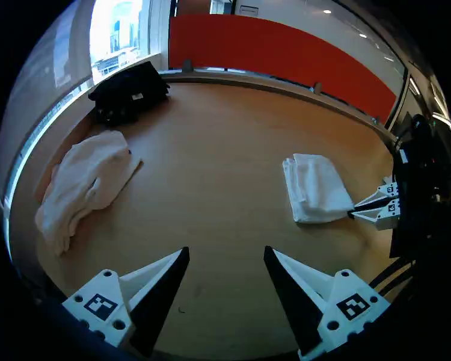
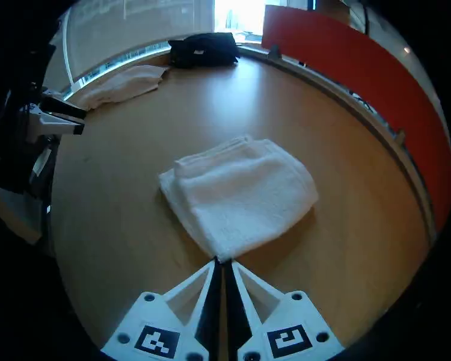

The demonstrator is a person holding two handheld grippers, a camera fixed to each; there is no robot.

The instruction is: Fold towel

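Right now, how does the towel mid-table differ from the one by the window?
The mid-table towel is folded into a flat, layered rectangle; the window towel is a loose, rumpled heap. The mid-table towel lies at the tips of the right gripper; the window towel lies near a black bag. Both are white, on the wooden table.

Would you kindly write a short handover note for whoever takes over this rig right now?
Left claw: open, over bare table.
Right claw: shut, tips at the near corner of the folded towel; whether it pinches cloth is unclear.
Done: that towel looks folded and lies flat.
Left: the crumpled towel near the black bag likely needs folding.
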